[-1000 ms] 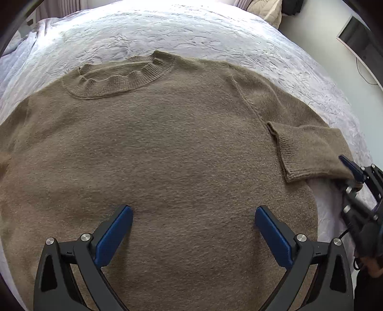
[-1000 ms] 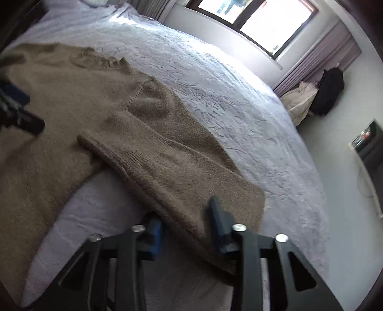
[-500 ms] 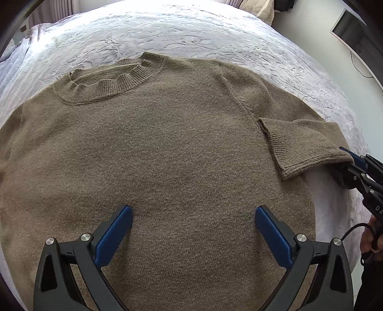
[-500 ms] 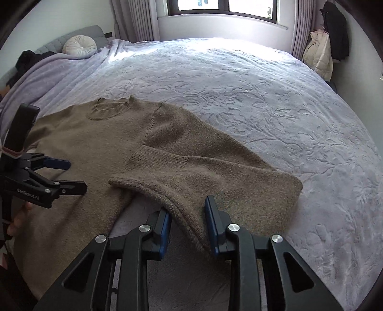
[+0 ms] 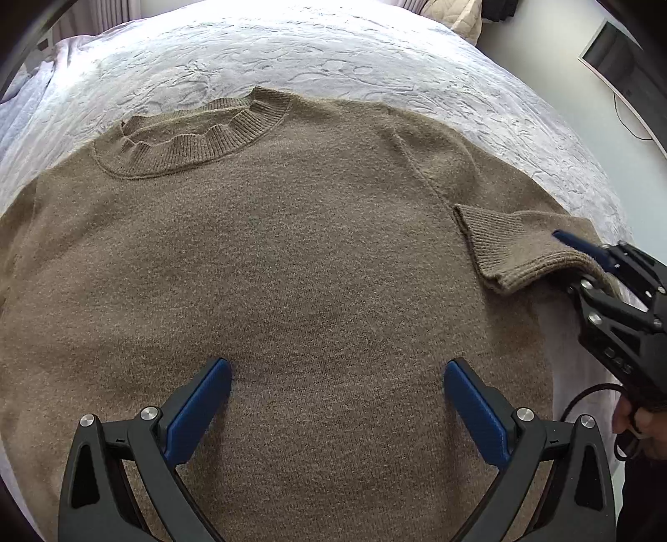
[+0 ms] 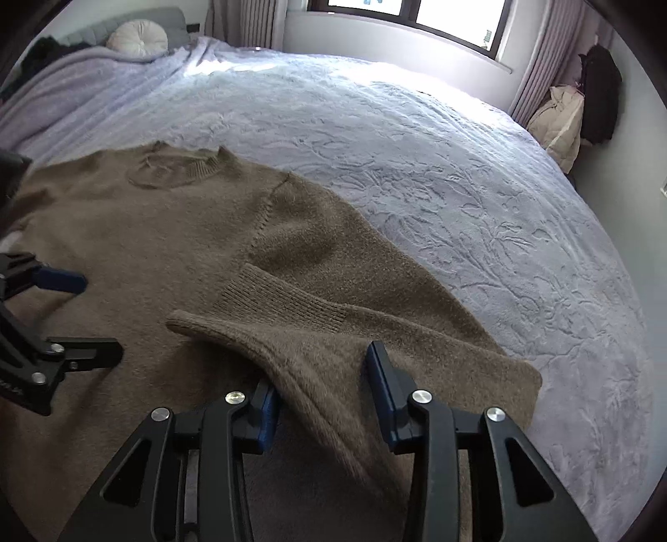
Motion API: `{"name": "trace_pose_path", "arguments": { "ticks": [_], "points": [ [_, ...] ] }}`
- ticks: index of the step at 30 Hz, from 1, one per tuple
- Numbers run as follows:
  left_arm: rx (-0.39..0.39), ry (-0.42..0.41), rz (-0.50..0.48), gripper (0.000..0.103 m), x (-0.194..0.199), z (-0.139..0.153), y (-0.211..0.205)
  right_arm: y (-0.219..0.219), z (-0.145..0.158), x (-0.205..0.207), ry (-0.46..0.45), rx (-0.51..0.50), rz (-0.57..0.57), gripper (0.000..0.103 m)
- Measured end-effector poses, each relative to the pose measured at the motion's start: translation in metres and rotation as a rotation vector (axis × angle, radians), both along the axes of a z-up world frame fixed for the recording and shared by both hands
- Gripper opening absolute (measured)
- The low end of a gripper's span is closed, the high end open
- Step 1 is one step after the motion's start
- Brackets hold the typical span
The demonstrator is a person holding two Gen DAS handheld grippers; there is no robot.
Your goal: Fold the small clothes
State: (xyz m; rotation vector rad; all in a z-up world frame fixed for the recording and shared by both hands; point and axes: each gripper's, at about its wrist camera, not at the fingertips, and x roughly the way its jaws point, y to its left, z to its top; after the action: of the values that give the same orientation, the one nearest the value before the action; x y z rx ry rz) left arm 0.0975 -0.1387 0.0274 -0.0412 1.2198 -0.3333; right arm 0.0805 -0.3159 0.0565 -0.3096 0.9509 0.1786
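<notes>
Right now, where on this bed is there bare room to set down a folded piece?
The widest free patch is the pale bedspread between the brown sweater and the window-side wall. A smaller strip lies beyond the sweater's collar, toward the round pillow. The near side is crowded: the sweater, its folded-in sleeve and both hand-held grippers fill it.

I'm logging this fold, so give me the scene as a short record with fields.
garment: brown sweater, flat, front up
surface: bed
sleeve: folded inward, cuff lying on the body
right tongs: shut on sleeve fold
left tongs: open, over lower body, holding nothing
</notes>
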Motion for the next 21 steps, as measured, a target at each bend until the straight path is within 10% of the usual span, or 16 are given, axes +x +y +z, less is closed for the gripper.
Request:
{"name": "trace_pose_path", "arguments": {
  "ticks": [7, 13, 21],
  "points": [
    [-0.064, -0.014, 0.104, 0.103, 0.014, 0.013, 0.046, 0.006, 0.053, -0.010, -0.121, 0.253, -0.038, 0.007],
    [-0.132, -0.051, 0.237, 0.103, 0.025, 0.031, 0.122, 0.096, 0.108, -0.002, -0.255, 0.353, 0.050, 0.007],
    [-0.137, -0.062, 0.470, 0.103, 0.007, 0.032, 0.261, 0.236, 0.058, 0.027, -0.142, 0.322, 0.159, 0.007]
  ]
}}
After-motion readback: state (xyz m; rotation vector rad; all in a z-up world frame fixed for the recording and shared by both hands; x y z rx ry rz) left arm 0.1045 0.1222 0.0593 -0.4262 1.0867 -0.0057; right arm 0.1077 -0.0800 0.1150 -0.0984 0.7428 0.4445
